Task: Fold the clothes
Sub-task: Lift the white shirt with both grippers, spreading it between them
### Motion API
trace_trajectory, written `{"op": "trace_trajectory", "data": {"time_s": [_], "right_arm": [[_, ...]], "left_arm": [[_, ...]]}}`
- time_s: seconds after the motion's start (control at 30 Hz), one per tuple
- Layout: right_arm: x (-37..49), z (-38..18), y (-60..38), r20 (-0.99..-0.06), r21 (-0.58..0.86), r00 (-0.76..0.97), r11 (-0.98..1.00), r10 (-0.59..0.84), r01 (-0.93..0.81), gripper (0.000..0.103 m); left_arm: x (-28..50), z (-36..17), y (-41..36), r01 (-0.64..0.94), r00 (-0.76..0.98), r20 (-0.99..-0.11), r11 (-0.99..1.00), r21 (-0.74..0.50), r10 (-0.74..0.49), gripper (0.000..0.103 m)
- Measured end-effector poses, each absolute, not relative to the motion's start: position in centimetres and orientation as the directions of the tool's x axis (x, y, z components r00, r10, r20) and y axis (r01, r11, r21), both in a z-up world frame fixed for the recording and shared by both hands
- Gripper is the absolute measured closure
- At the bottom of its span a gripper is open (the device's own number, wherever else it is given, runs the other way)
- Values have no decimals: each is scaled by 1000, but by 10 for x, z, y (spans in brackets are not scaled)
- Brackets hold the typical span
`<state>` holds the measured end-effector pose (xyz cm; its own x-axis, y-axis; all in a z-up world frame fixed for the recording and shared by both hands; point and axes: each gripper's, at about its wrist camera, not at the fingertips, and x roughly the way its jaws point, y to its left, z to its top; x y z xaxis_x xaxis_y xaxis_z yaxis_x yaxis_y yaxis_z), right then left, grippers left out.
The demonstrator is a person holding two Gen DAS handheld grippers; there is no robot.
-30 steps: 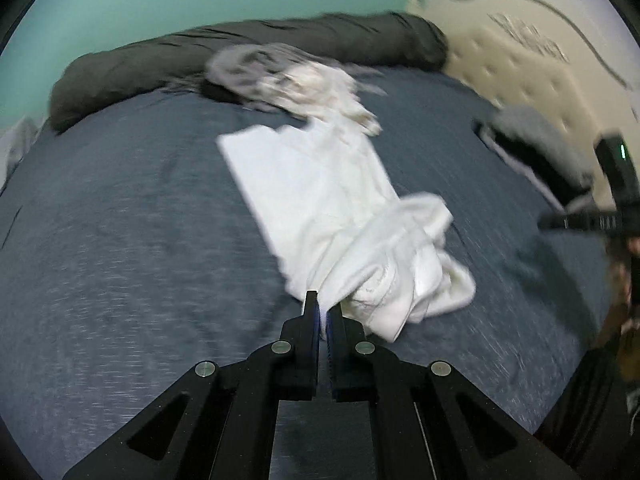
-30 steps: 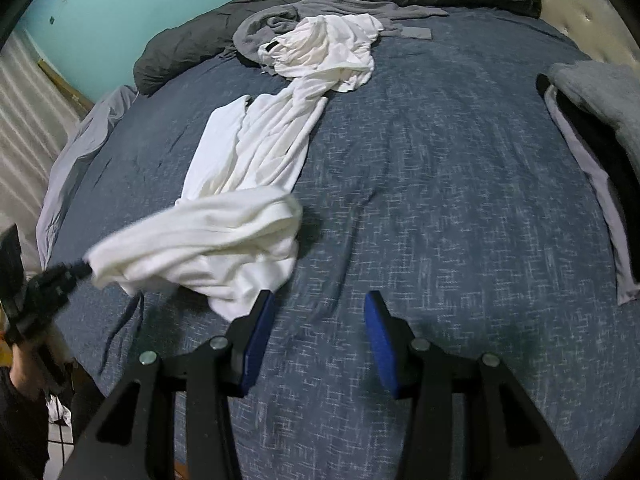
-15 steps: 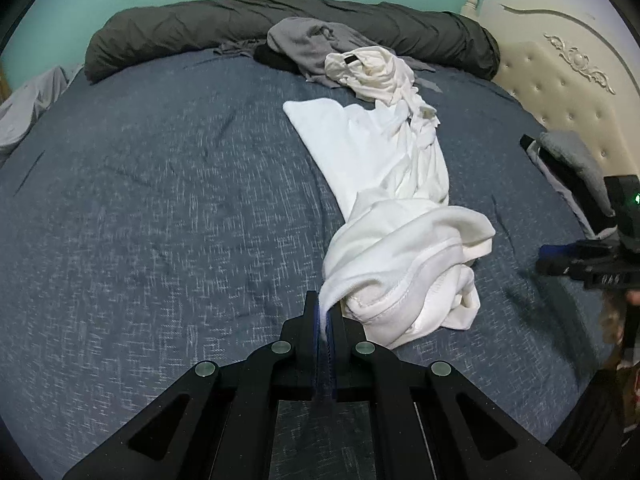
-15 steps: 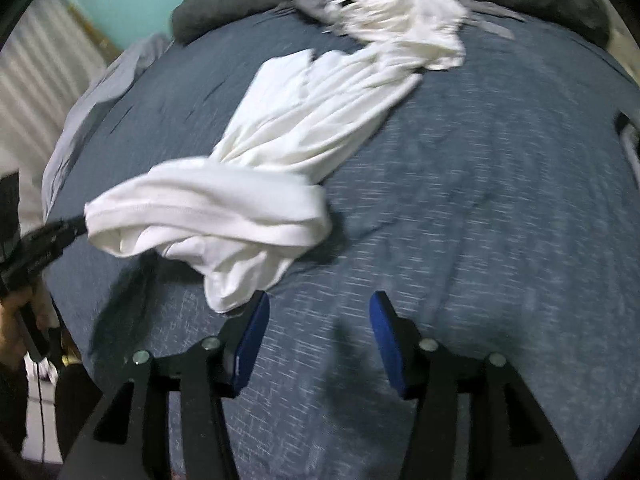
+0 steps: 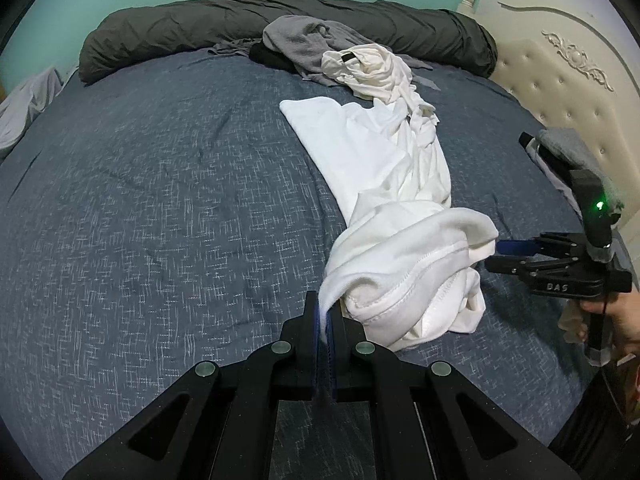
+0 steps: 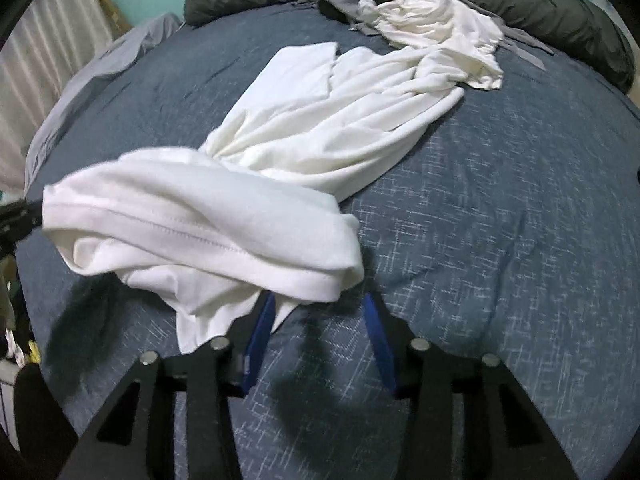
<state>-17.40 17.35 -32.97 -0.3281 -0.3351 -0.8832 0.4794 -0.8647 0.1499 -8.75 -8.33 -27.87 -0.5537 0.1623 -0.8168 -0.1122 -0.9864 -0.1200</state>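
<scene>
Bunching white garment (image 5: pixel 404 272) hiding left hand-held gripper (image 5: pixel 327 312) pad tips.

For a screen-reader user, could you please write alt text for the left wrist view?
The left gripper, shut, pinches the hem of a white garment that trails across a dark blue bed. The open right gripper reaches toward the garment's other corner; more clothes lie heaped by a dark bolster.

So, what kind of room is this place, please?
Most likely a bedroom at home. A wide bed with a dark blue cover fills the view, a cream tufted headboard stands at one side, and a rolled dark grey duvet lies along the far edge.
</scene>
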Motion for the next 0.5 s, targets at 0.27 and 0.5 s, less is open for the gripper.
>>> {"op": "trace_trajectory", "data": {"time_s": [0.27, 0.5], "right_arm": [[-176, -326, 169, -858, 157, -355, -846, -372, 509, 98], [-170, -283, 175, -817, 128, -423, -837, -393, 532, 101]], "left_arm": [[-89, -277, -81, -131, -554, -815, -985, -114, 168, 100], [-86, -260, -77, -153, -568, -805, -983, -99, 170, 100]]}}
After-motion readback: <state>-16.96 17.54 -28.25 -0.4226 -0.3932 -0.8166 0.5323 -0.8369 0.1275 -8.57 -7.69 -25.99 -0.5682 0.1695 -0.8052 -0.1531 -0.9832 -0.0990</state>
